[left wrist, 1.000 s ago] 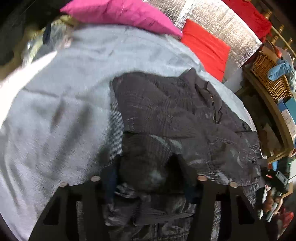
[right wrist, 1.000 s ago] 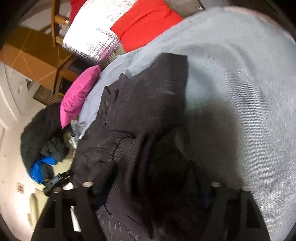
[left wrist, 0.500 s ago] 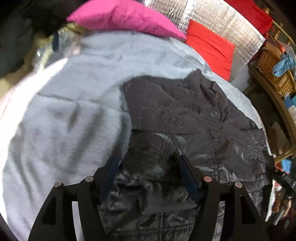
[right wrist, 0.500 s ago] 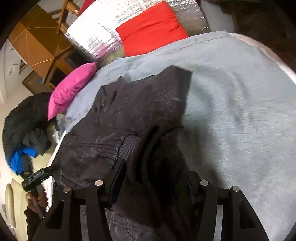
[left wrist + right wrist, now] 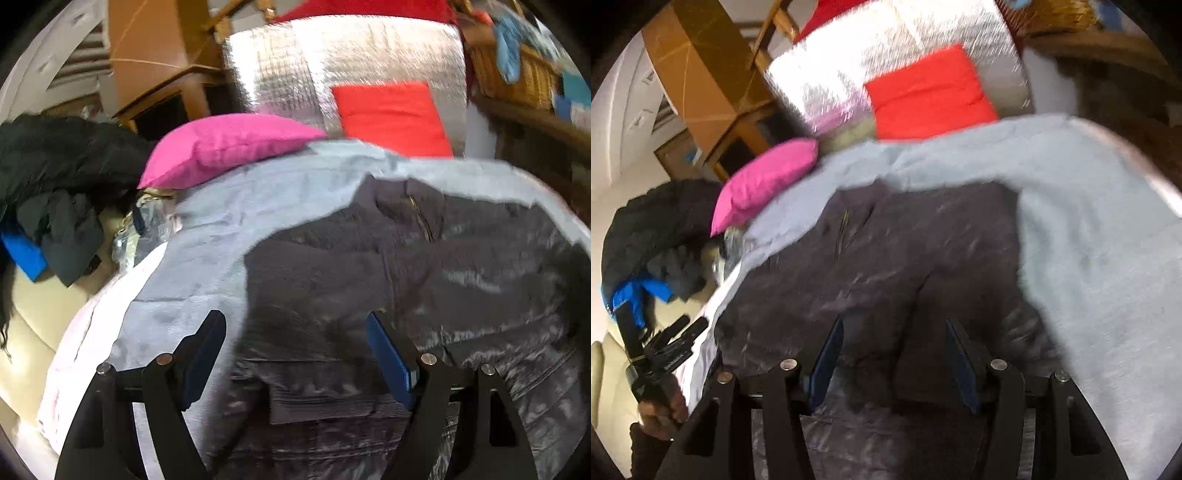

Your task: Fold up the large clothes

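- Dark quilted jacket (image 5: 424, 280) is lying spread out on the grey blanket (image 5: 258, 192) over the bed, collar and zip pointing toward the pink pillow (image 5: 229, 144) and red cushion (image 5: 391, 114) at the head end.
- Left tongs (image 5: 295, 354) are spread wide, both blue pads clear of the fabric with nothing between them, hanging over the jacket's left edge right where it meets the blanket. So released, not gripping anything.
- Right tongs (image 5: 894, 358) look parted too, above the dark fabric near the hem. The frame is blurry, and I don't see cloth pinched between the pads, so I'd call them released.
- The sides look like they're already turned in over the body, so my guess is the step in hand is getting a fresh hold low down for the next fold, probably bringing the bottom up toward the collar.
- To do that well: come down on the hem end with both tongs level, one near each corner, and bite through all the layers, not just the top shell. That slick puffy material will slide out otherwise.
- Lift only enough to clear, carry both corners up evenly, keep the edge taut so it lands square.
- Watch the ribbed cuff (image 5: 321, 402) near the hem; tuck it in so it doesn't poke out.
- Pile of dark clothes (image 5: 665, 236) off to the left side isn't in the way.
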The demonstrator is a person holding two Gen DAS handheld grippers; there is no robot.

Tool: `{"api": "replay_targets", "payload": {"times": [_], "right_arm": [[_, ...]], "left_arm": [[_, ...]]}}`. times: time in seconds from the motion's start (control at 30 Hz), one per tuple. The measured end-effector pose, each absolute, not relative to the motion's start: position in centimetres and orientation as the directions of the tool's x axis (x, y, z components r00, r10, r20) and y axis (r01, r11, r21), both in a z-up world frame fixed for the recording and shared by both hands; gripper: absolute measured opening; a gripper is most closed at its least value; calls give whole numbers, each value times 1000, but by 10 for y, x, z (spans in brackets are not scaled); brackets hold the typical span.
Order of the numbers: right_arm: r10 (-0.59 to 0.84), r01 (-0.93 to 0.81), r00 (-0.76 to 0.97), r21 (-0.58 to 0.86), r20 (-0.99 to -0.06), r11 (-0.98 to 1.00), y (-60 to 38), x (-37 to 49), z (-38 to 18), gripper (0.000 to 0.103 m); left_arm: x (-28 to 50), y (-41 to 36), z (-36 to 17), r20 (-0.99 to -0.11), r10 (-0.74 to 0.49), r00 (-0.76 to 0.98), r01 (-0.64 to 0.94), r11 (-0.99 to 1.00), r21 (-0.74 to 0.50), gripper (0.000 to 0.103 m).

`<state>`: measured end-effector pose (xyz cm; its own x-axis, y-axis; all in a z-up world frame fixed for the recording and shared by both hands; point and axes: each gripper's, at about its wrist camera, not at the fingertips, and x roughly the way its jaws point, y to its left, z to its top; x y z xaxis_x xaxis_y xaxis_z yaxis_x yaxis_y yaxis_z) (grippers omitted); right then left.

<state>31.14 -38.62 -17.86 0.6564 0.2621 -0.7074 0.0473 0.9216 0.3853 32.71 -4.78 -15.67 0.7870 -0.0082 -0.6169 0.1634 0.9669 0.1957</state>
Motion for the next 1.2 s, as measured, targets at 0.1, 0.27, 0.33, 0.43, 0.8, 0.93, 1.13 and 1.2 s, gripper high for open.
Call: {"api": "replay_targets", "payload": {"times": [0.1, 0.27, 0.33, 0.43, 0.8, 0.93, 1.13, 1.2], "right_arm": [[239, 86, 580, 350, -779, 933, -378, 327, -202, 60], [265, 33, 667, 383, -697, 923, -377, 322, -175, 60], [282, 7, 689, 396, -668, 918, -373, 324, -168, 60], [293, -9, 659, 382, -693, 924, -361, 336, -174, 60], [252, -22, 602, 299, -758, 954, -343, 348, -190, 60], [209, 6, 676, 289, -707, 957, -356, 336, -172, 60], [136, 139, 743, 349, -656, 927, -403, 332, -160, 60], [145, 167, 741, 389, -655, 906, -415, 336, -163, 60]], "left_arm": [[334, -65, -173, -637, 4, 771, 190, 953, 237, 79], [332, -77, -179, -641, -7, 767, 214, 946, 246, 79], [332, -79, -178, -636, -9, 771, 212, 946, 244, 79], [333, -84, -177, -635, -15, 772, 215, 947, 239, 79], [337, -94, -185, -648, -18, 761, 233, 941, 247, 79], [337, -94, -185, -651, -19, 759, 231, 942, 243, 79], [343, -92, -183, -660, -30, 751, 232, 947, 222, 79], [351, -83, -174, -669, -52, 742, 218, 961, 167, 79]]}}
